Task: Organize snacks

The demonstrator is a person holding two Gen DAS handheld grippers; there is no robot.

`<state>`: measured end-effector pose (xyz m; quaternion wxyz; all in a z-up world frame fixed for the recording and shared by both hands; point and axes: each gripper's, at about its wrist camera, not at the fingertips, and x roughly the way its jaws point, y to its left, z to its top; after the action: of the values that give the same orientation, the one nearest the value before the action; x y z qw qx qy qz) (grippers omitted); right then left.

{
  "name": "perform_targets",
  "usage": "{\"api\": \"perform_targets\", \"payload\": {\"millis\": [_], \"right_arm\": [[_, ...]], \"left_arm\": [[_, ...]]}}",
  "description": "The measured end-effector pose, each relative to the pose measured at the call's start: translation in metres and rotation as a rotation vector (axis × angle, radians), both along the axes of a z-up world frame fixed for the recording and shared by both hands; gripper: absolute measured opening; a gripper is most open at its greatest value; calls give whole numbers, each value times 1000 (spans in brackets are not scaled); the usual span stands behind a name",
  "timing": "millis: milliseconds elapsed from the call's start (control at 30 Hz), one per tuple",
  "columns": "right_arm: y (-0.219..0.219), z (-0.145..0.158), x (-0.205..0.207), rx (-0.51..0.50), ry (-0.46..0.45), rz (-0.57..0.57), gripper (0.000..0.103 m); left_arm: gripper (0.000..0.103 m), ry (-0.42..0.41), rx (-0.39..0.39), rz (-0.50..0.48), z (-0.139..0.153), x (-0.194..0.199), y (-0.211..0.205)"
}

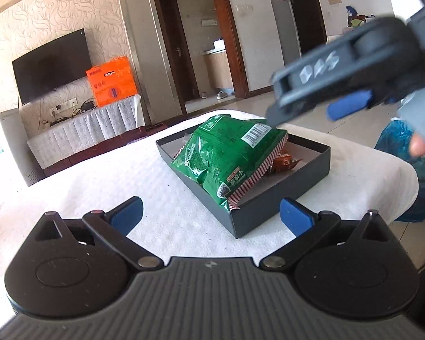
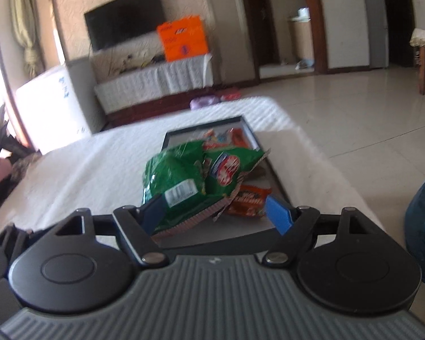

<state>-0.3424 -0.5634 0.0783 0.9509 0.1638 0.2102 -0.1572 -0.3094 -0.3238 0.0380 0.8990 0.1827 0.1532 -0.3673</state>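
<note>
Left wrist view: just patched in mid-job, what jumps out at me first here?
The big green snack bag grabs the eye, lying tilted in the black box on the white cloth, its striped end over the near rim. Small orange packets sit in the box beside it. The right tool hangs blurred at upper right, open, and the left tool is open and empty at the bottom.

The green snack bag (image 1: 232, 158) hides most of the box's (image 1: 283, 212) contents; smaller orange packets' (image 2: 249, 198) print is blurred.
</note>
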Motion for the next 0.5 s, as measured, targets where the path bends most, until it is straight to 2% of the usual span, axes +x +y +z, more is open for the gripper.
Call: {"api": "perform_targets", "payload": {"millis": [67, 167, 333, 500], "right_arm": [[2, 3, -18, -12, -35, -56, 80], [9, 7, -40, -34, -39, -98, 82], [30, 2, -54, -202, 85, -80, 83], [31, -2, -55, -238, 109, -73, 83]], "left_arm": [[103, -2, -13, 9, 0, -2, 1], [103, -29, -24, 43, -1, -9, -1], [103, -22, -44, 38, 5, -21, -3], [103, 50, -104, 46, 16, -25, 2]]}}
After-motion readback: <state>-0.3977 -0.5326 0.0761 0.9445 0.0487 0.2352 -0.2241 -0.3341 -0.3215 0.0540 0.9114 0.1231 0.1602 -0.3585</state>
